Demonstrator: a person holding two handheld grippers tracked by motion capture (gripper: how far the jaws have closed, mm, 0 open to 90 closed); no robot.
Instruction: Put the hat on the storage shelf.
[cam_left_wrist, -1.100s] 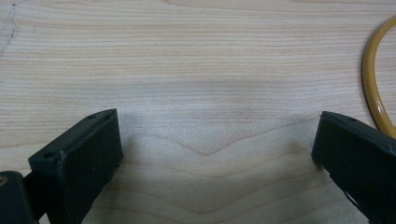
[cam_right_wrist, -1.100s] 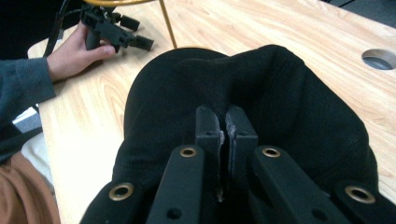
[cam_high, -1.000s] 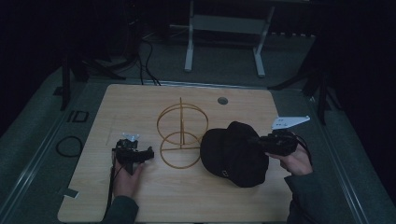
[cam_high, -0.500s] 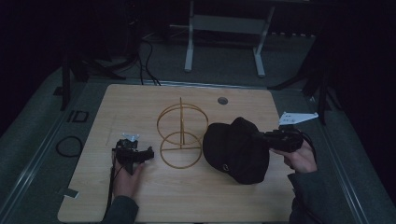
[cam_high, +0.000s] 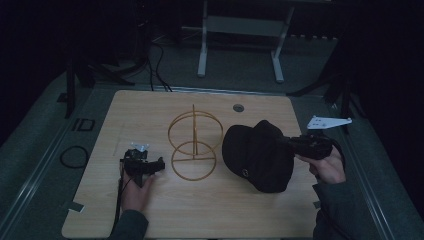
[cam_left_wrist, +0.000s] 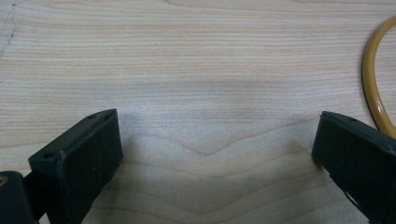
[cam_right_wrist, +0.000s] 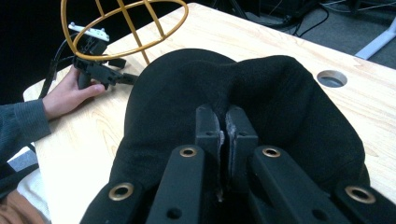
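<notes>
A black cap hangs partly lifted off the wooden table, right of a yellow wire stand made of two rings on a post. My right gripper is shut on a fold of the cap's fabric at its right edge. In the right gripper view the jaws pinch the cap with the stand beyond. My left gripper rests on the table left of the stand, open. In its own view the left gripper frames bare wood, with the stand's base ring at the right edge.
A round cable hole sits near the table's far edge. Behind the table a metal frame stands on the floor. A cable loop lies on the floor to the left. A person's hand holds the left gripper.
My right gripper has drawn the cap a little to the right and upward, so the cap stands higher off the table. The left gripper has stayed where it was.
</notes>
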